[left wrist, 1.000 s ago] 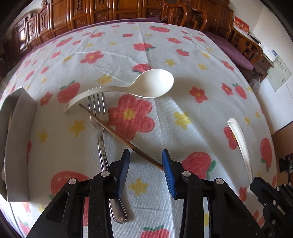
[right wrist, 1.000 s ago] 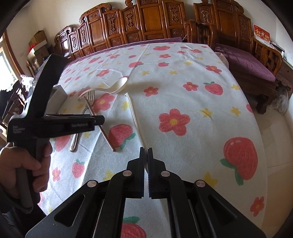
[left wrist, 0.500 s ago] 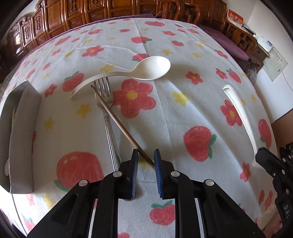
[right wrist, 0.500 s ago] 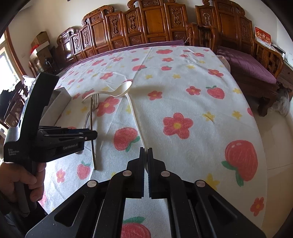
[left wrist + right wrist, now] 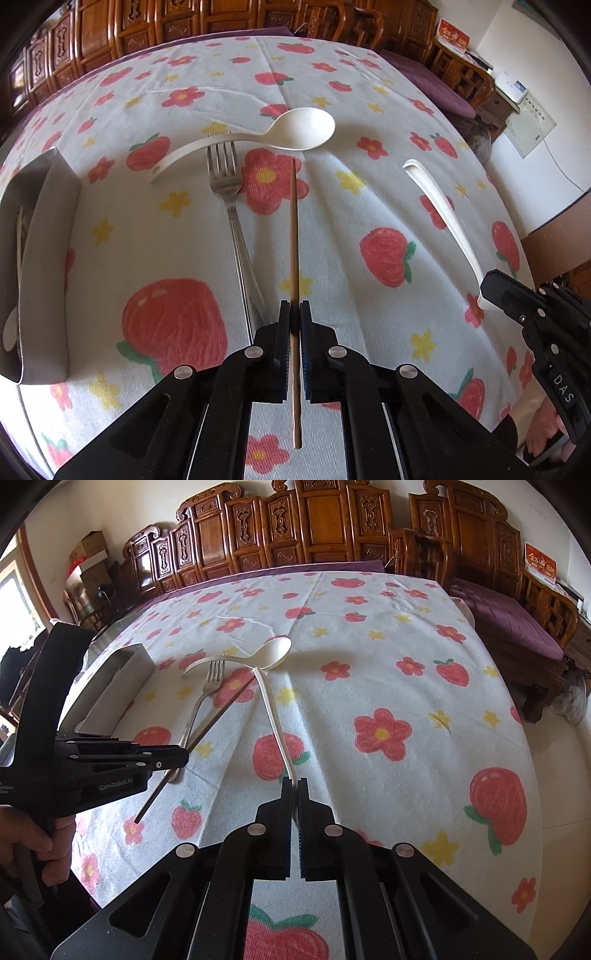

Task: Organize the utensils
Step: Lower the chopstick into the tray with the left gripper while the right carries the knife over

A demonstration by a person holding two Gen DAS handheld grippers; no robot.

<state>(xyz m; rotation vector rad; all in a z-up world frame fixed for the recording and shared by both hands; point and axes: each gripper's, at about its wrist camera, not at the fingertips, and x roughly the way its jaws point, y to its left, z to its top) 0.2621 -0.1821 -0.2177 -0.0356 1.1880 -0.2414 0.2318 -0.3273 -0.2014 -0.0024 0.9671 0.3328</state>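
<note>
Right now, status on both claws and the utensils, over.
Left claw shut on thin wooden chopstick. Right claw shut on white plastic utensil handle. Steel fork, cream spoon on cloth. Nothing blocking grey tray.

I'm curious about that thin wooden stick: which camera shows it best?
The left wrist view: the chopstick runs straight up the middle, clamped between the left gripper jaws, both ends showing. The right wrist view shows it slanting from the side, with the left gripper covering part of it.
</note>
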